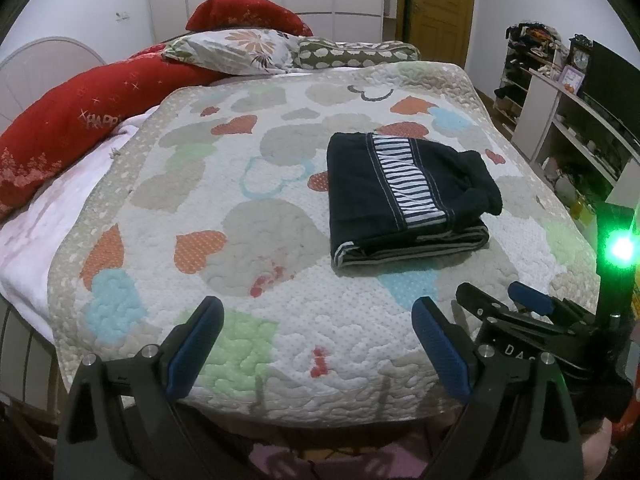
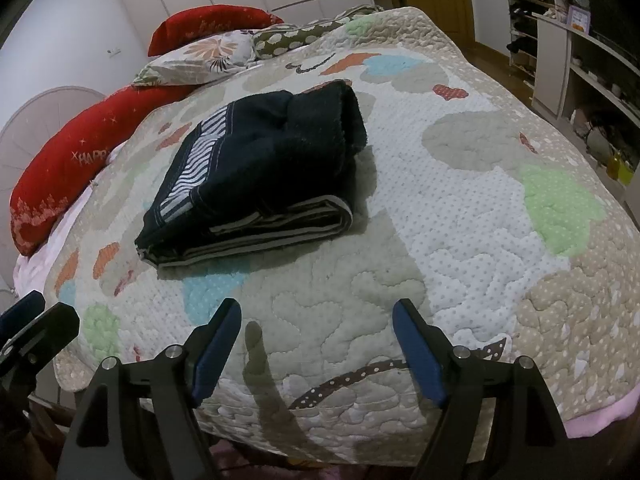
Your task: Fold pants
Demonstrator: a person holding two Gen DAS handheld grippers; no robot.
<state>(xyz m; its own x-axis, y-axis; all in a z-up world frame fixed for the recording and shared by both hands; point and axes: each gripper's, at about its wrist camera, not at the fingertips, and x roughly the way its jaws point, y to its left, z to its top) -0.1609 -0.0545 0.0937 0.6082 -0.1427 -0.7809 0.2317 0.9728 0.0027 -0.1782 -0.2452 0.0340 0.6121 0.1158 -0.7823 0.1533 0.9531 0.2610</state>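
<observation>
Both tools hang over the near edge of the bed with nothing in them: the left black two-finger gripper with blue pads (image 1: 316,316) has its fingers spread wide apart, and the right black two-finger gripper with blue pads (image 2: 318,320) stands just as wide, empty too. Between and below them lies the quilted bedspread with beige, orange, blue and green hearts (image 1: 280,184). Farther in sit the dark navy pants with a white-striped side band (image 1: 404,196), folded into a thick, neat rectangle, well apart from both grippers. Beyond, by the headboard, are a long red cushion (image 1: 80,120), a floral pillow (image 1: 236,50) and a wooden door (image 1: 440,4); white shelving (image 1: 568,128) stands to the right.
</observation>
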